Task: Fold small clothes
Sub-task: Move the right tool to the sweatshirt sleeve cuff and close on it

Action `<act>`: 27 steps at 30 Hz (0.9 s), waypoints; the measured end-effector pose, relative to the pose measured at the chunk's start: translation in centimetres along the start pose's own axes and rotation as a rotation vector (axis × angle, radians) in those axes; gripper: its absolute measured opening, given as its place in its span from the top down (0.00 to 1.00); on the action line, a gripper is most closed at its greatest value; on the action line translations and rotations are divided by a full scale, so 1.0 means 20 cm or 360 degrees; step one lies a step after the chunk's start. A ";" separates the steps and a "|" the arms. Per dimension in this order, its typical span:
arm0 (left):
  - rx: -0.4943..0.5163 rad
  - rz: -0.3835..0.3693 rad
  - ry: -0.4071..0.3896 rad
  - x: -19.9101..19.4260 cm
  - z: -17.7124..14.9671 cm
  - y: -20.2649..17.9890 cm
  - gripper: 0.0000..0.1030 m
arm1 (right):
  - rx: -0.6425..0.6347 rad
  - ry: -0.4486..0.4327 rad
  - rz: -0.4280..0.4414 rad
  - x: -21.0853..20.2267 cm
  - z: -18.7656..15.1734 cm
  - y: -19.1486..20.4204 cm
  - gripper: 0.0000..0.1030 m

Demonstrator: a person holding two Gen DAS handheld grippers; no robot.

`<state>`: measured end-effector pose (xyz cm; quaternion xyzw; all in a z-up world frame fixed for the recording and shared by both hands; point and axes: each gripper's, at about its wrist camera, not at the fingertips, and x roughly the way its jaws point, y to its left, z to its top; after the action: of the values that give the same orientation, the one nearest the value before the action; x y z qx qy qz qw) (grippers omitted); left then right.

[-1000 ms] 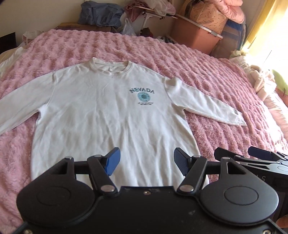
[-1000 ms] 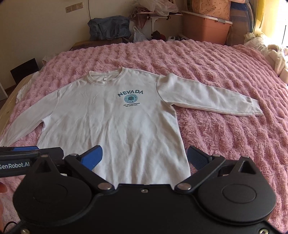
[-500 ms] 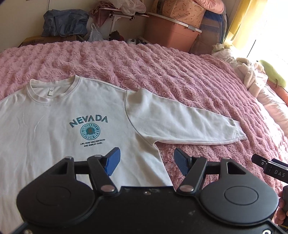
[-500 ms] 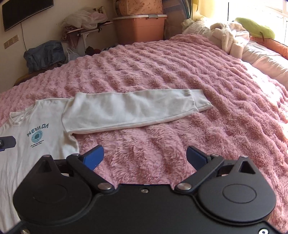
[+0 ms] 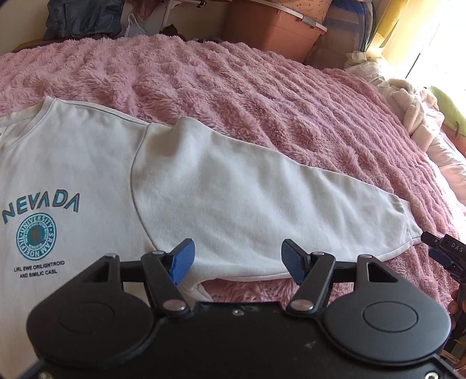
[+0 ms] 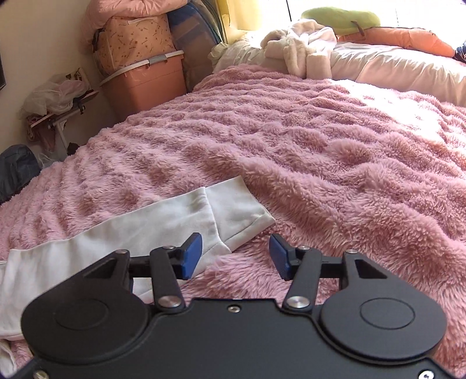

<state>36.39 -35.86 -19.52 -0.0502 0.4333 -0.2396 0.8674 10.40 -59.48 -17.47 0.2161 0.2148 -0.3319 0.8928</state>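
A white long-sleeved sweatshirt [image 5: 87, 163] printed NEVADA lies flat on the pink fluffy blanket [image 5: 262, 96]. Its sleeve [image 5: 262, 204] stretches out to the right. My left gripper [image 5: 237, 258] hovers open over the sleeve's lower edge near the armpit, nothing between its blue pads. In the right wrist view the sleeve's cuff [image 6: 236, 210] lies just ahead of my right gripper [image 6: 236, 255]. Its jaws are closing, with only the cuff's near corner by the left pad and no grip on it. The right gripper's tip [image 5: 442, 250] shows at the left wrist view's right edge.
A salmon storage bin [image 6: 145, 84] with a patterned bag on top stands beyond the bed's far edge. White towels and a green pillow [image 6: 340, 17] lie by the window. Dark clothes [image 5: 84, 17] pile up against the wall.
Both grippers swept right and down, from the sweatshirt's hem to its right sleeve. The right gripper's jaws narrowed and it now sits at the cuff.
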 end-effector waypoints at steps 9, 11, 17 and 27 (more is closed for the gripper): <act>0.0014 0.0011 0.0020 0.08 -0.05 0.01 0.33 | 0.0309 0.0102 0.0077 0.26 0.00 -0.09 0.52; 0.0014 0.0014 0.0017 0.10 -0.05 0.01 0.33 | 0.0323 0.0094 0.0092 0.29 0.01 -0.08 0.53; 0.0063 0.0042 0.0011 0.08 -0.08 -0.02 0.33 | 0.0436 0.0036 0.0132 0.29 0.03 -0.10 0.91; 0.0053 -0.0017 0.0030 0.10 -0.07 0.01 0.33 | 0.0452 -0.0091 0.0284 0.13 0.14 -0.01 0.92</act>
<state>36.49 -36.49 -21.94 -0.0358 0.4372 -0.2517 0.8627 12.72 -62.27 -16.59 0.3489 0.1202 -0.2843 0.8849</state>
